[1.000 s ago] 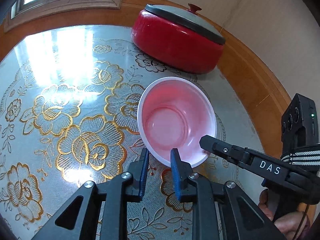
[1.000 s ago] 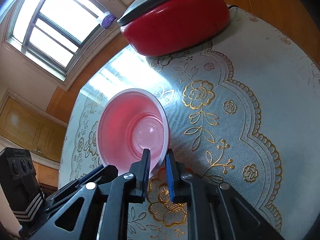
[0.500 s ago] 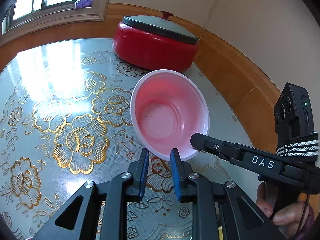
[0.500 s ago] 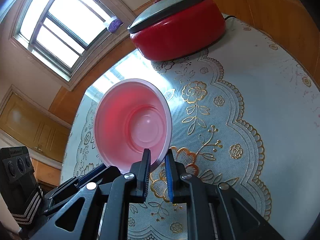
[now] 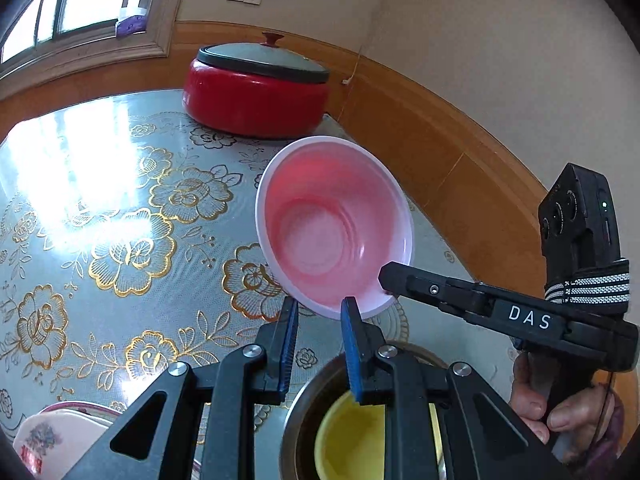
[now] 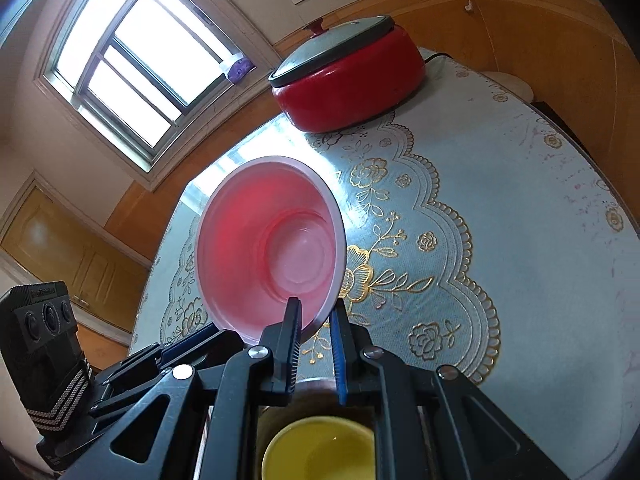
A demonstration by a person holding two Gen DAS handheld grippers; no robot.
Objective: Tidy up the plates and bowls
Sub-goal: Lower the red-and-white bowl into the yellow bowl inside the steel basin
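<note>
Both grippers, left (image 5: 318,334) and right (image 6: 316,330), clamp your pink bowl (image 6: 270,246) at its near rim, so it stays level above the yellow bowl (image 6: 320,450) for nesting.

2 close downward views, shared bowl (image 5: 334,232)
</note>
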